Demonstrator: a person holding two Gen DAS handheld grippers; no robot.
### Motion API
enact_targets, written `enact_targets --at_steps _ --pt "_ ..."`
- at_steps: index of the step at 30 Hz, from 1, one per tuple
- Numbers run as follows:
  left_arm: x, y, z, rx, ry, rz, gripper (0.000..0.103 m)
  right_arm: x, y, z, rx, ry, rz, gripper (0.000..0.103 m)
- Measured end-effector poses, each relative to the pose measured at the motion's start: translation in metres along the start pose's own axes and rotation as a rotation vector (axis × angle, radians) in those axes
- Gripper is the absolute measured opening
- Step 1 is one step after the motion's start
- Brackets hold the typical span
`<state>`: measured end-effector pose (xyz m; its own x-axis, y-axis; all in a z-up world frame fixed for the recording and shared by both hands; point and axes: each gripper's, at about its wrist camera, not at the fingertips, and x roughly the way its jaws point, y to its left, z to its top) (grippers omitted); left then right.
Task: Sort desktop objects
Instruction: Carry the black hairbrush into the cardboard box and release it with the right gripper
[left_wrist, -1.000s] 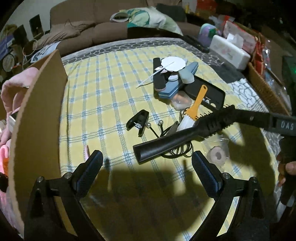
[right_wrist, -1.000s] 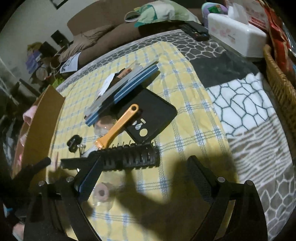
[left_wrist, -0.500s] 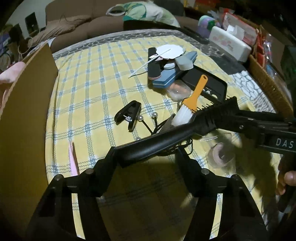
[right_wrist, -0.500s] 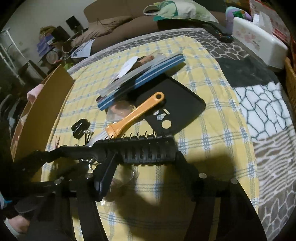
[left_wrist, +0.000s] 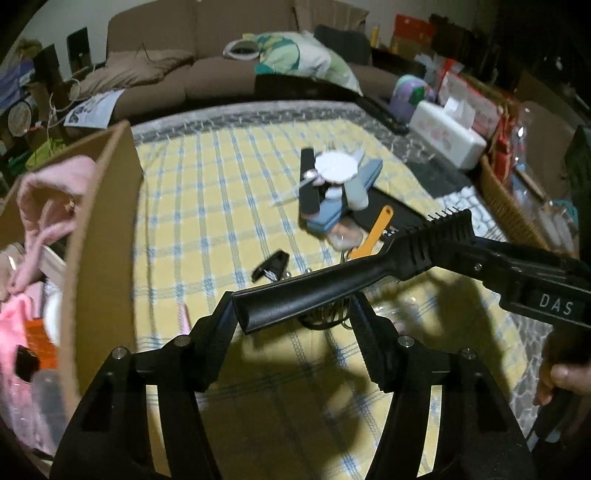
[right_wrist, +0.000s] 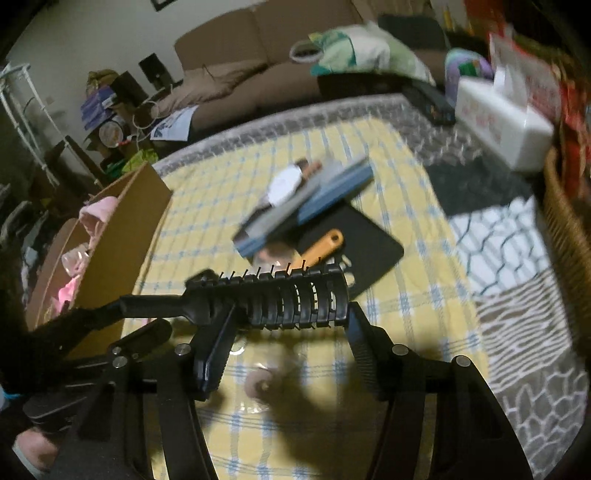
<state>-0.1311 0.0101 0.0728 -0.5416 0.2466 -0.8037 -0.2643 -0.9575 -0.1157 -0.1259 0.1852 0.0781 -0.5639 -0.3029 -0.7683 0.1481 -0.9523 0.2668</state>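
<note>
Black hairbrush (left_wrist: 354, 273) held clear of the yellow checked cloth (left_wrist: 207, 206), gripped at both ends. Long axis near level, running across both views: handle end toward the cardboard box (left_wrist: 99, 236) on the left, vented bristle head (right_wrist: 295, 299) toward the right. In left wrist view, axis rises slightly from handle butt at lower centre up to the head at right. Bristles pointing up and away from the right wrist camera.

Left gripper (left_wrist: 291, 325): jaws closed most of the way, clamped on the butt end of the handle; fingers (left_wrist: 218, 332) touching handle on either side.

Right gripper (right_wrist: 288, 332): jaws narrowed onto the bristle head, one finger (right_wrist: 216, 350) at the neck where head meets handle, other at the head's far end. Contact on the far finger partly hidden; looks seated against the head.

On cloth beneath and beyond the brush: orange-handled brush (right_wrist: 321, 247) lying on a black flat pad (right_wrist: 369, 251), pointing diagonally up-right; stack of blue and grey nail files (right_wrist: 306, 206) with a white round disc (right_wrist: 286, 184) on top; small black clip (left_wrist: 271, 264); roll of pinkish tape (right_wrist: 258, 386) directly under the right gripper.

Cardboard box at left edge of cloth, pink fabric (left_wrist: 48, 199) inside. White tissue box (left_wrist: 447, 134) and wicker basket (left_wrist: 509, 210) at far right, off the cloth.
</note>
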Motion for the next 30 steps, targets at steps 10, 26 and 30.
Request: enact_targets --at_steps 10,26,30 --pt "-0.054 0.016 0.011 -0.032 -0.069 -0.008 0.059 -0.039 0.036 0.016 -0.046 -0.068 0.009 0.061" --pt "-0.132 0.089 0.012 -0.120 -0.174 0.008 0.058 -0.071 0.133 0.040 -0.175 -0.126 0.039 0.061" --pt "-0.138 0.127 0.011 -0.160 -0.184 0.025 0.058 -0.056 0.171 0.051 -0.224 -0.124 0.054 0.061"
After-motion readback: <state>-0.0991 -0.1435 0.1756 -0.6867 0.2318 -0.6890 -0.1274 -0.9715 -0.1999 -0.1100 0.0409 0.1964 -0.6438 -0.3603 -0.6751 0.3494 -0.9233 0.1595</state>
